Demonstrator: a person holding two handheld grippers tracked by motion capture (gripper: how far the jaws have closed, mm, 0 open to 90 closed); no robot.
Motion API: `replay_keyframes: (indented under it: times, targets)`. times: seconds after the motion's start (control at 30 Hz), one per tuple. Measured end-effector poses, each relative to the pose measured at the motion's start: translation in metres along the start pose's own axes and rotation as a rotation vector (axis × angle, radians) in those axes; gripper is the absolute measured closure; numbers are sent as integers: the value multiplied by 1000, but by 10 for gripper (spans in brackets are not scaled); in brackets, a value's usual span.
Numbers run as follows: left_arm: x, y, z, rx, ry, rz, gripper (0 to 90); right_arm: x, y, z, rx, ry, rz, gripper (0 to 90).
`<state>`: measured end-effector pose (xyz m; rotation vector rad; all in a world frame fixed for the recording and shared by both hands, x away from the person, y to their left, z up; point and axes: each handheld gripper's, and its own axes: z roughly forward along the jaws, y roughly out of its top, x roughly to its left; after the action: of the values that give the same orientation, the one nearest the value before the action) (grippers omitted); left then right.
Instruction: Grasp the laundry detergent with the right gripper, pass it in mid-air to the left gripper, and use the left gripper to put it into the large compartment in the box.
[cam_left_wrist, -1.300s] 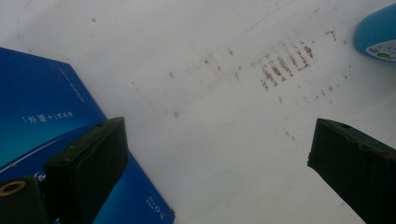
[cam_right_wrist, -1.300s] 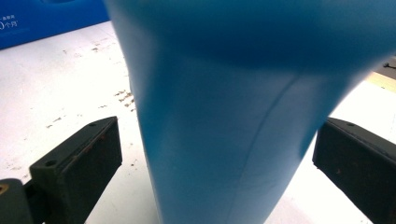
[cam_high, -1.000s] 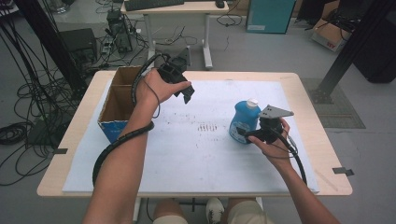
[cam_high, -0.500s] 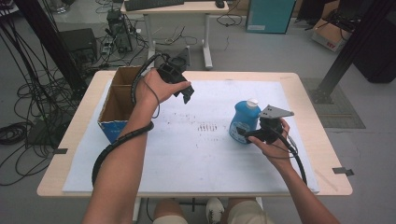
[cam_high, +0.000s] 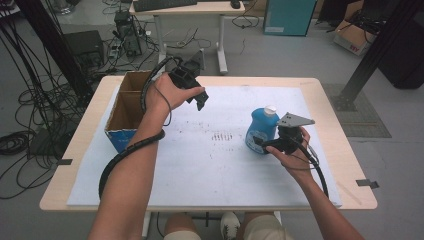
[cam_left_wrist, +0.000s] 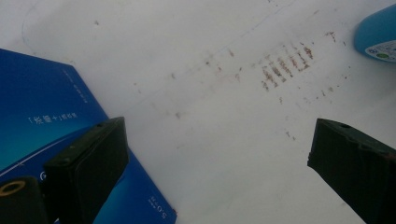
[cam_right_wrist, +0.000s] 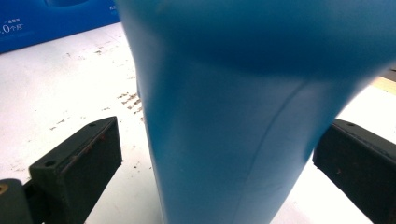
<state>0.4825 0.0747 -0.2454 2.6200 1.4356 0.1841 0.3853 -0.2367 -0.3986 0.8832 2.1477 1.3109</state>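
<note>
A blue plastic bottle (cam_high: 261, 130) with a white cap (cam_high: 270, 109) stands upright on the white sheet at the right of the table. My right gripper (cam_high: 258, 143) is open at table level, one jaw on each side of the bottle's lower body. In the right gripper view the bottle (cam_right_wrist: 243, 116) stands between the spread jaws of the right gripper (cam_right_wrist: 219, 158), with a gap showing at the left jaw. My left gripper (cam_high: 199, 100) is held in the air right of the cardboard box (cam_high: 120, 140), open and holding nothing. Its jaws stand wide apart in the left gripper view (cam_left_wrist: 219, 158).
The open cardboard box has a blue front, a divider inside, and stands at the table's left edge; its blue side (cam_left_wrist: 46, 116) is below the left jaw. Brown smudges (cam_high: 222, 136) mark the white sheet (cam_high: 200, 175). A desk (cam_high: 190, 7) stands beyond the table.
</note>
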Motion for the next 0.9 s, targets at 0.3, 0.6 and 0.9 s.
replay_keyframes:
  times: [0.3,0.6,0.9]
  targets:
    - [0,0,0,1,-1,0,54,0,0,-1,0,0,-2,12]
    - [0,0,-2,-2,2,1,54,0,0,0,-6,0,-8,11]
    - [2,-2,-1,2,1,-3,53,1,0,0,-3,-2,-4,11]
